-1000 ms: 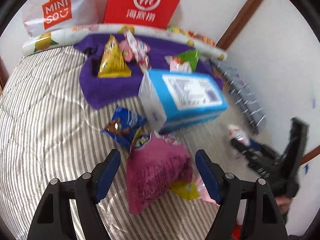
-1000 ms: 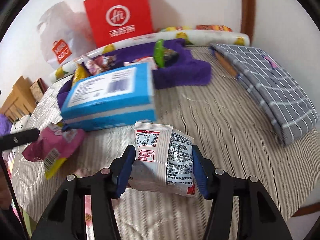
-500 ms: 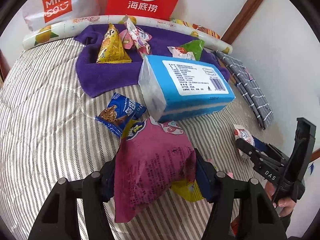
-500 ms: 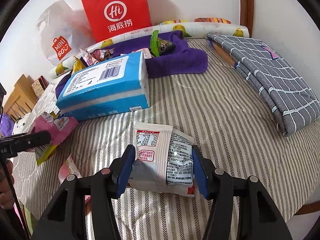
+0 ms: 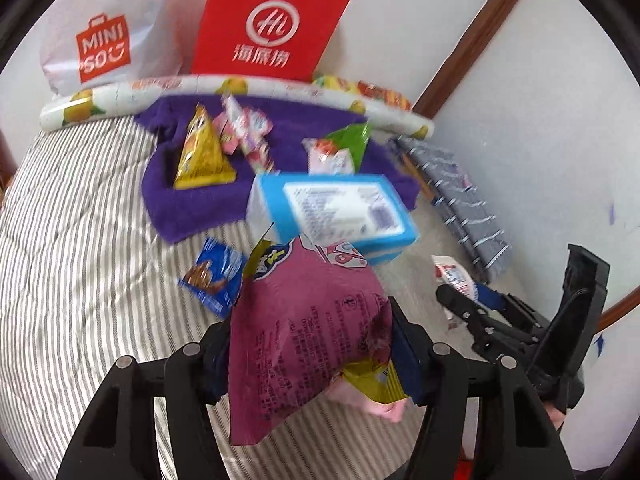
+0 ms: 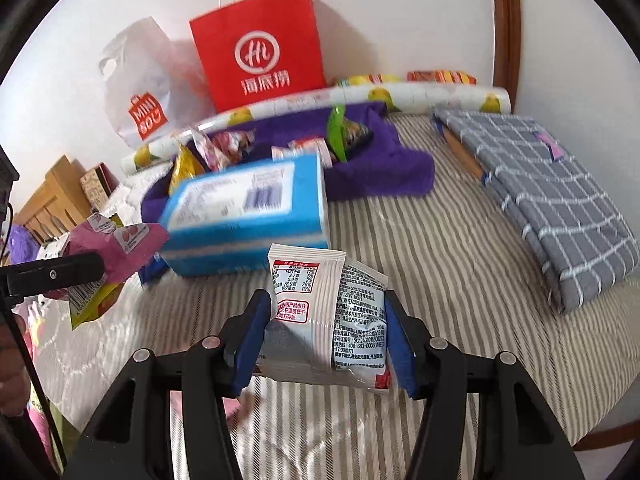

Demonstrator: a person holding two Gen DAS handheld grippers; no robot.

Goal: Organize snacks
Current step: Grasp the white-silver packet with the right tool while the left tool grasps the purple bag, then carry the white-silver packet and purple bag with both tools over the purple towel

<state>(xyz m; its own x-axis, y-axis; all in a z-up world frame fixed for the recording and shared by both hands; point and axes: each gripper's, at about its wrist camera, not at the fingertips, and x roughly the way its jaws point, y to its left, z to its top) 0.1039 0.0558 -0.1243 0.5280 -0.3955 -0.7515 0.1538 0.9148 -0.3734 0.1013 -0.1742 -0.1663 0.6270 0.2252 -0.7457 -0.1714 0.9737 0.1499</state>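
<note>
**Two snack bags held, one in each gripper**

My left gripper (image 5: 310,354) is clamped on a pink snack bag (image 5: 304,328), low in the centre of the left view. The bag is magenta with small printed text, a yellow corner at its top and a yellow part below; it is lifted above the striped bedcover (image 5: 80,264). My right gripper (image 6: 326,340) is clamped on a white snack packet (image 6: 328,312), low in the centre of the right view. This packet shows a red nutrition table and dense black print on its back.

I count two held bags and one blue tissue pack (image 5: 336,212) in the middle of the frame. On the purple towel (image 5: 192,208), in the upper middle, I count one yellow triangular bag (image 5: 202,152), one green packet (image 5: 354,142), one small white and red packet (image 5: 326,156) and a group of pink packets (image 5: 244,132); their number I cannot tell, they are blurred. Behind stand two shopping bags: one red paper bag (image 5: 272,28) and one white plastic bag (image 5: 108,36).

Only the left view shows clearly the blue cookie packet (image 5: 214,276), lying on the bedcover left of the pink bag. Only the right view shows the wooden furniture (image 6: 52,204) at the left edge, and it shows the folded grey checked cloth (image 6: 552,196) at the right more fully.
</note>
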